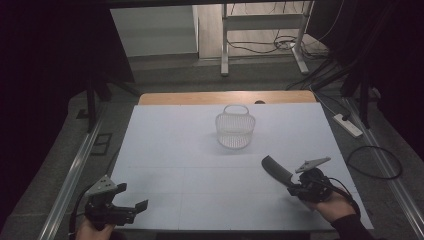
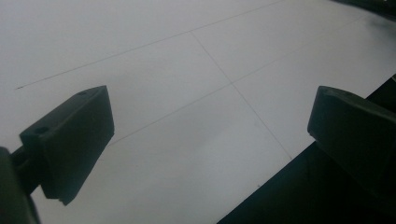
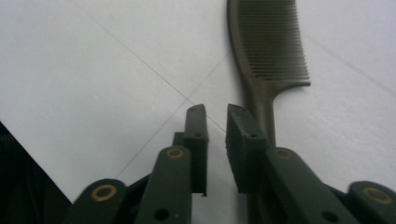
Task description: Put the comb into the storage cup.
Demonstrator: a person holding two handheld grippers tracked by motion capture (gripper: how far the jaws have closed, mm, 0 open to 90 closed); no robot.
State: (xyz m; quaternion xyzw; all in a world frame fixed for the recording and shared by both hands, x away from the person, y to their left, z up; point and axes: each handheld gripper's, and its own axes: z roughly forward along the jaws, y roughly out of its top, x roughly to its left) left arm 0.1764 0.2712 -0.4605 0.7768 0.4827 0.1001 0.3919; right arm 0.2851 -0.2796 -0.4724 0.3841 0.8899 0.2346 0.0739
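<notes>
Our right gripper view reveals one comb's [image 3: 271, 51] teeth (a dark sliver overhead); right gripper [image 3: 215, 116] nearly closed beside it, left gripper [image 2: 210, 121] spread wide.

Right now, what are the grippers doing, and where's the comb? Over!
Left gripper open, over bare table near the front edge. Right gripper nearly shut, empty, comb lying just beside it. White mesh basket mid-table; nothing between.

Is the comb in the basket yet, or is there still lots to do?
Not yet. The dark comb lies flat on the white table, beside the right gripper, whose jaws are nearly shut with nothing between them. The mesh basket stands apart, farther back. The left gripper waits open. Grasping and moving probably remain.
</notes>
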